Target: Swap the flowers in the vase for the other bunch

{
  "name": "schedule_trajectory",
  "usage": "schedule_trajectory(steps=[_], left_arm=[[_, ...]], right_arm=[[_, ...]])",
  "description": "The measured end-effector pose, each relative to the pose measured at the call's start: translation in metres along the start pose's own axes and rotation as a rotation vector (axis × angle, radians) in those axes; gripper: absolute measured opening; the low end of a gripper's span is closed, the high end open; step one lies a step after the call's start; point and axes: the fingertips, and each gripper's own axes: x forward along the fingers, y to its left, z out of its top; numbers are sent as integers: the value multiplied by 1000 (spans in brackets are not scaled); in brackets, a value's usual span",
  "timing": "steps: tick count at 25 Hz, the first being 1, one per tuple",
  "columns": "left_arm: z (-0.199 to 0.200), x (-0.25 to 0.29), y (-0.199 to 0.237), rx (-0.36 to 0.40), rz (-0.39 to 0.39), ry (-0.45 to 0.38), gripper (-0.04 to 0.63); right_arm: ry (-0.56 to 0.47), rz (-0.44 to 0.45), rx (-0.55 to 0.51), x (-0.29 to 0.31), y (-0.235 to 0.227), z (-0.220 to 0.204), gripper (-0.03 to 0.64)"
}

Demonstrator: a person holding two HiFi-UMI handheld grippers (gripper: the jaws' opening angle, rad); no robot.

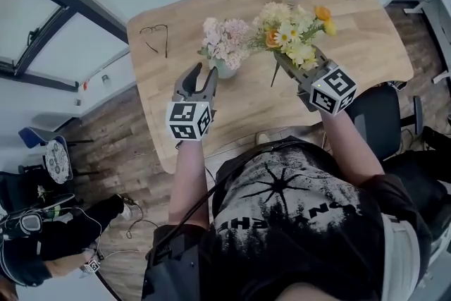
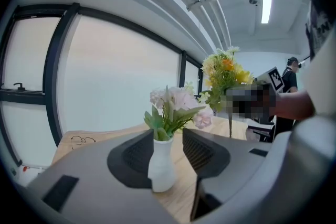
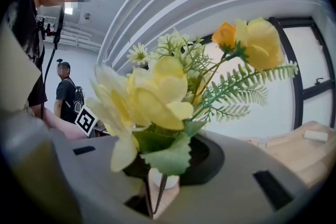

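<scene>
Pink flowers (image 1: 224, 39) still in white vase (image 2: 161, 164), mid wooden table (image 1: 366, 39); nothing swapped yet.

Left gripper (image 1: 199, 80) at vase's 6 o'clock in head view. Jaws moderately apart, vase standing between them, pads not pressing.

Right gripper (image 1: 287, 61) clamped on stems of yellow bunch (image 1: 292, 30), carried at vase's 3 o'clock, just beside pink blooms.

Eyeglasses (image 1: 155, 35) at vase's 10 o'clock, well apart.

Judged: early stage. Left to do: steady vase, pull pink flowers out, set aside, drop yellow bunch in.
</scene>
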Motion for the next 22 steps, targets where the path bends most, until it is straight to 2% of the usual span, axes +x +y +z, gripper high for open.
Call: schedule_trajectory(steps=[5,9,17,22], left_arm=[[-10,14,-2,13,6,30,263],[-5,25,-1,13,9,12,319],[-4,48,-2,56,-7,4,336],[4,57,-3,121,-6,-17,336]], right_arm=[[22,1,8,-1,-10,-7,92],[40,3,14,0,-18,-9,92],[74,0,16,-2,-27,-21,92],[90,-7,25,-3,-31,-28,92]])
